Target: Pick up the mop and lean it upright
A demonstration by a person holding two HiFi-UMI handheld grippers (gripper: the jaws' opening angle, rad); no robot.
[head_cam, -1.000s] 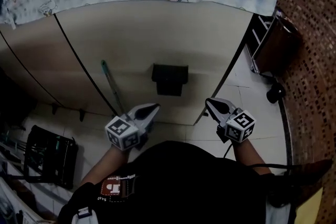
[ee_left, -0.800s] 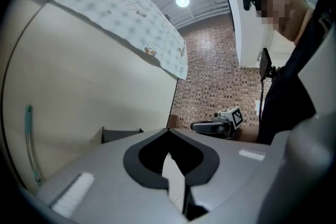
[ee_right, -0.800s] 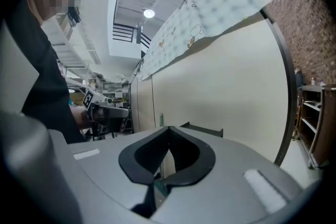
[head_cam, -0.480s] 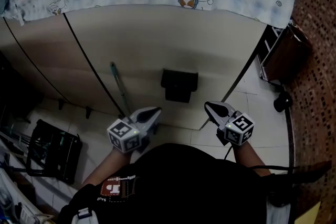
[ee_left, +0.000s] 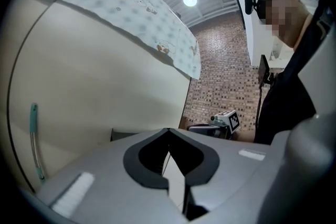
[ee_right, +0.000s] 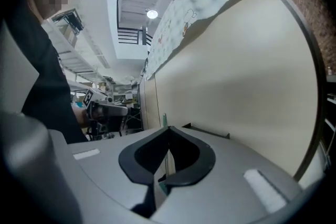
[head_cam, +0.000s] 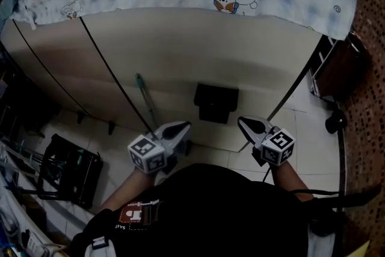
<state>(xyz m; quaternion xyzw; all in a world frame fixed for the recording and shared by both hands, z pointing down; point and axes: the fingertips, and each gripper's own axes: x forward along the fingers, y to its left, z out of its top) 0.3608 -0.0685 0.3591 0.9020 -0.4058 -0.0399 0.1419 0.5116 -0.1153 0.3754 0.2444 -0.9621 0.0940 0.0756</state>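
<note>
Head view: the green mop (head_cam: 144, 99) leans upright against a beige panel (head_cam: 180, 45), left of a black box (head_cam: 215, 102). The left gripper (head_cam: 183, 126) and right gripper (head_cam: 243, 121) point at the panel.

Left gripper view: its fingers (ee_left: 133, 167) are closed on nothing, and the mop stands at far left.

Right gripper view: the fingers are closed and empty, with a sliver of mop just beyond their tips.

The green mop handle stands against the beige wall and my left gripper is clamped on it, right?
No. The left gripper is shut on nothing; the left gripper view shows the green mop handle standing apart from it, against the beige wall.
</note>
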